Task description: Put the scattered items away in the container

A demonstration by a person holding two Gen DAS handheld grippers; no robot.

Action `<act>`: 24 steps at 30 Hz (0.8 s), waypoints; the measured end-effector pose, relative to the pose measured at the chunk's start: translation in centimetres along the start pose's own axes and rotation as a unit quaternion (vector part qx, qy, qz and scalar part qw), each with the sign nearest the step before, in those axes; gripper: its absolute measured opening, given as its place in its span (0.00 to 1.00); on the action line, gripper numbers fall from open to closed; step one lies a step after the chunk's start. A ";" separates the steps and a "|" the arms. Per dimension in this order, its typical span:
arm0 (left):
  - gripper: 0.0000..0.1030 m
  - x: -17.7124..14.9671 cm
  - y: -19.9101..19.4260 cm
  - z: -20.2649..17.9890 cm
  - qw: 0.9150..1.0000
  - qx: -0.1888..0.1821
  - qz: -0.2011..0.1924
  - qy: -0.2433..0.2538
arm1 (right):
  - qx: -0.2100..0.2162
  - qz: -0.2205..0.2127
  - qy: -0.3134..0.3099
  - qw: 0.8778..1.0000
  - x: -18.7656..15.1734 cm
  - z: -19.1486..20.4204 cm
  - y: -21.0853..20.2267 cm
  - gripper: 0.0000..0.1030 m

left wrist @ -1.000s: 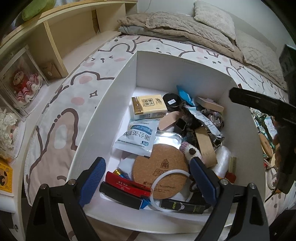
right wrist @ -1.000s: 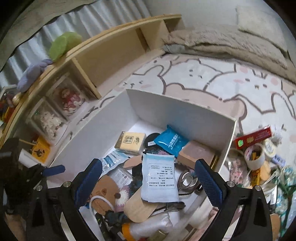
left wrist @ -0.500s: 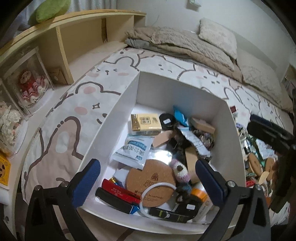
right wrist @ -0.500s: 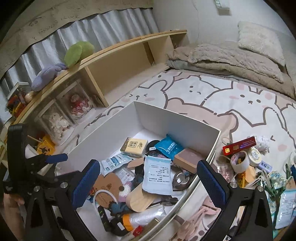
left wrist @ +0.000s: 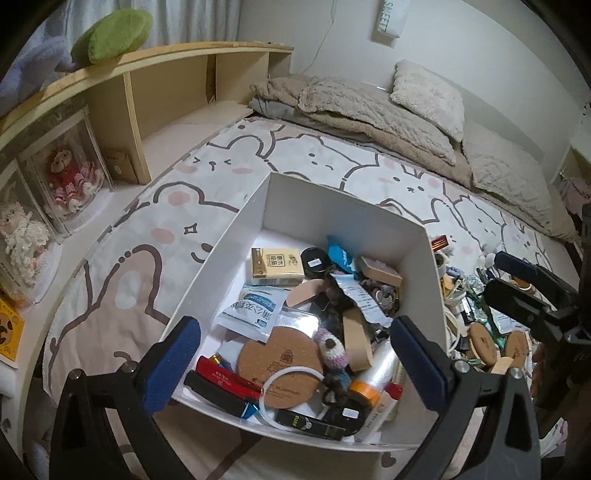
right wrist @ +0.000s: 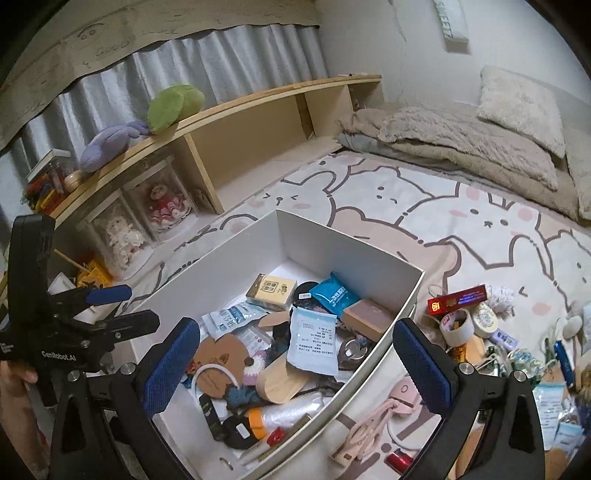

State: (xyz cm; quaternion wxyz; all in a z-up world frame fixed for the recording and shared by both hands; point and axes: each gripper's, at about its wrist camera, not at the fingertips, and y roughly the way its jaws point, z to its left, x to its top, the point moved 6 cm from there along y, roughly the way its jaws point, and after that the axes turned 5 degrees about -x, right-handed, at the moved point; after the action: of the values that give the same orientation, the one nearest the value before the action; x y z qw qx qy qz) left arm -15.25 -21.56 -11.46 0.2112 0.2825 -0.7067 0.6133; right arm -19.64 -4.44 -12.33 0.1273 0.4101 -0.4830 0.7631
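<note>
Since a second ago both cameras have drawn back and up from the box (left wrist: 343, 206), so more of the bed and wall shows, and the left gripper (left wrist: 295, 363) has spread from half closed to fully released, with nothing between its blue pads. The right gripper (right wrist: 301, 363) is likewise wide apart and empty. The white box sits on the bunny-print blanket (right wrist: 480, 229), near and centre in both views, already well filled: a yellow packet (left wrist: 277, 266), a black round tin (left wrist: 314, 260), a blue sachet (right wrist: 334, 295), a white printed sachet (right wrist: 313, 339), a cork coaster (left wrist: 282, 363) stamped with a small house mark, a white ring (left wrist: 291, 380), a red tube (left wrist: 227, 377), a knitted toy (left wrist: 332, 349) and a black strip reading "AUTO" (left wrist: 308, 429). By my reckoning the job is past halfway but not done: a heap remains on the blanket right of the box, including a red carton (right wrist: 458, 300), a tape roll (right wrist: 458, 326), a small round tin (right wrist: 484, 317), a pink item (right wrist: 380, 417) near the box's right wall and more cork coasters (left wrist: 480, 339). The packets carry Chinese print too small to read with certainty. The left gripper's body, seen from the right wrist, reads "GenRobot.AI", and a wall sign (left wrist: 388, 16) far behind seems to say "SWEET". A wooden shelf (right wrist: 258, 122) runs along the left.
</note>
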 end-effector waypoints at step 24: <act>1.00 -1.0 -6.5 -6.9 0.996 0.005 -0.066 0.054 | -0.031 -0.040 -0.019 0.999 -2.1 -3.6 -10.4 1.00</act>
State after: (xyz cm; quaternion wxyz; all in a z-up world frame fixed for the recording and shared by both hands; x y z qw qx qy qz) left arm -10.54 -15.18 -6.13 0.2876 0.2959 -0.6708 0.6162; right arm -13.94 4.27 -8.04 0.1615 0.4392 -0.4919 0.7342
